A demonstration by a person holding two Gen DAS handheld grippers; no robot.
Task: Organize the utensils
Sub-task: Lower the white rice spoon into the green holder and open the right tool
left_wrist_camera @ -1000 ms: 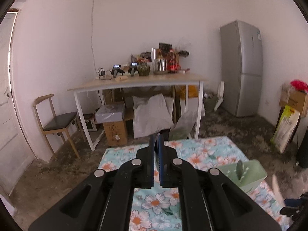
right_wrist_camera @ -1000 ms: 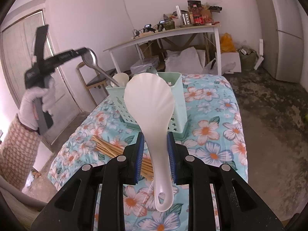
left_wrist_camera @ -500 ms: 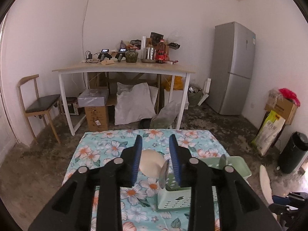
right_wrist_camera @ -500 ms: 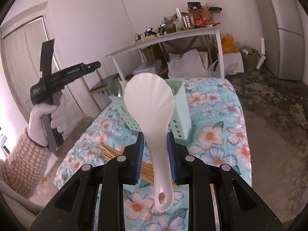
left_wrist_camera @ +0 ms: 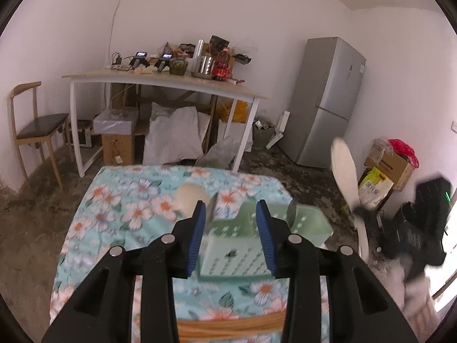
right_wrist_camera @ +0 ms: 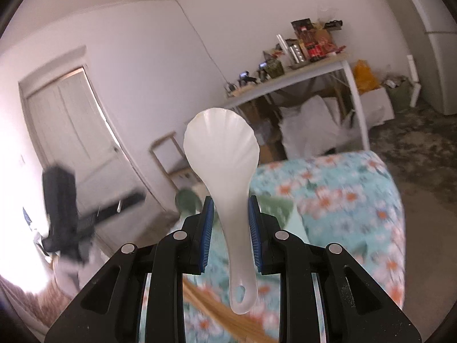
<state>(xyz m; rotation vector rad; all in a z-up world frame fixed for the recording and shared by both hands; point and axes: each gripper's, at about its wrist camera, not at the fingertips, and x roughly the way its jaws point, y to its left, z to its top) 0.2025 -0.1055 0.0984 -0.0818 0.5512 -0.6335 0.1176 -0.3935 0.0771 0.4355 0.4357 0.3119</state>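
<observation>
Chopsticks (left_wrist_camera: 228,324): a bundle lay nearest on the flowered counter (left_wrist_camera: 120,217), in front of the holder.
Left claw (left_wrist_camera: 230,228): its jaws were opening with nothing between them; the green utensil holder (left_wrist_camera: 242,257) stood just beyond the pads (left_wrist_camera: 197,237), not pressed.
Right claw (right_wrist_camera: 230,228): closed on the neck of the white rice paddle (right_wrist_camera: 221,154), blade up and away from the camera, handle end hanging toward the camera.
Holder contents: a metal spoon seemed to stand inside, but blur made it uncertain.
Step in hand: I judged the paddle should be carried over the holder.
Advice: tip the handle downward, aim at a free compartment, release only once it is well inside.
</observation>
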